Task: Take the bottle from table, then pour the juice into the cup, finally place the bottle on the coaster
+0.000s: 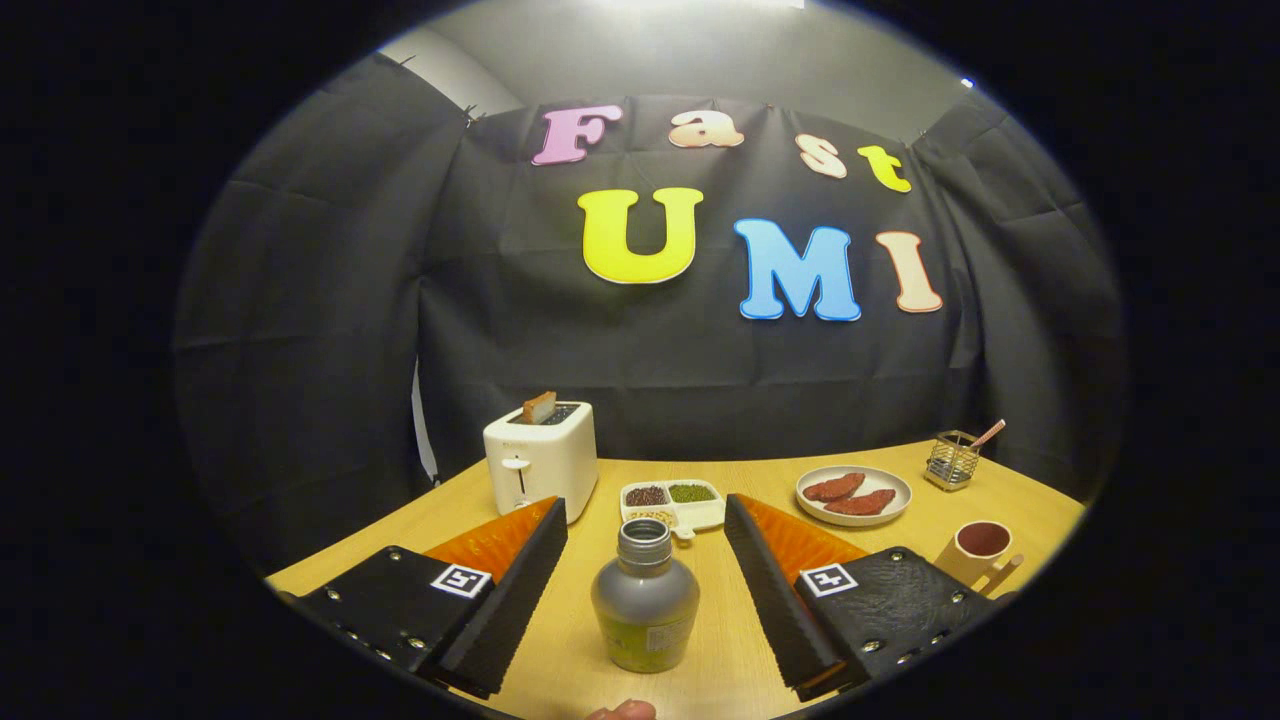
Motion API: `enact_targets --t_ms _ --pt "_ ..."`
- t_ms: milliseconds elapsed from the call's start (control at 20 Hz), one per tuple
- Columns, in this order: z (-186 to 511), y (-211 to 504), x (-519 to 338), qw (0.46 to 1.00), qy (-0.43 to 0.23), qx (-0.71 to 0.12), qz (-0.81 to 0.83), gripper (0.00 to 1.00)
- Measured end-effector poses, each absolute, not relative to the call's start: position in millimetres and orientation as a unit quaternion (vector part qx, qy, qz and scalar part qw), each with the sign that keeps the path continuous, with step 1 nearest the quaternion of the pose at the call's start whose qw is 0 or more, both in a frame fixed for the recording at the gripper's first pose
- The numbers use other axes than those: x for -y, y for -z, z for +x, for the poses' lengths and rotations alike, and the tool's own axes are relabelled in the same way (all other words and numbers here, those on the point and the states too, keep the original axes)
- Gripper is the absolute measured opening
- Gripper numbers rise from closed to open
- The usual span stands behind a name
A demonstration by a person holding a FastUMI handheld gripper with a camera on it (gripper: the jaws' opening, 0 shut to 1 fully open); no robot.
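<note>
A small grey bottle (645,600) with an open neck and a green label band stands upright on the wooden table (420,530), between my two fingers. My gripper (645,515) is open, its fingers spread wide on either side of the bottle with a gap to each. A pale cup (980,550) with a dark red inside stands beyond the right finger, at the table's right side. A bit of a finger of a person's hand (622,711) peeks in just below the bottle.
A white toaster (540,462) with a slice of toast stands beyond the left finger. Ahead lie a white divided dish of beans (672,503) and a plate with two red-brown pieces (853,495). A wire holder (955,460) stands at the far right.
</note>
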State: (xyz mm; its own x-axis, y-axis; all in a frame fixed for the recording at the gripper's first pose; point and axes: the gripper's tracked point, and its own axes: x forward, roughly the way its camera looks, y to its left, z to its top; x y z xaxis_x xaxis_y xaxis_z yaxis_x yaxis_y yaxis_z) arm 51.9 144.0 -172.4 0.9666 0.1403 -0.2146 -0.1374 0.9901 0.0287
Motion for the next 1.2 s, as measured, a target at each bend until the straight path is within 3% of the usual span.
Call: enact_targets --t_ms 600,1200 --pt "52.9 257.6 -147.9 0.977 -0.053 -0.204 0.019 0.97" --pt "44.2 297.5 -146.5 0.964 -0.041 -0.261 0.009 0.97"
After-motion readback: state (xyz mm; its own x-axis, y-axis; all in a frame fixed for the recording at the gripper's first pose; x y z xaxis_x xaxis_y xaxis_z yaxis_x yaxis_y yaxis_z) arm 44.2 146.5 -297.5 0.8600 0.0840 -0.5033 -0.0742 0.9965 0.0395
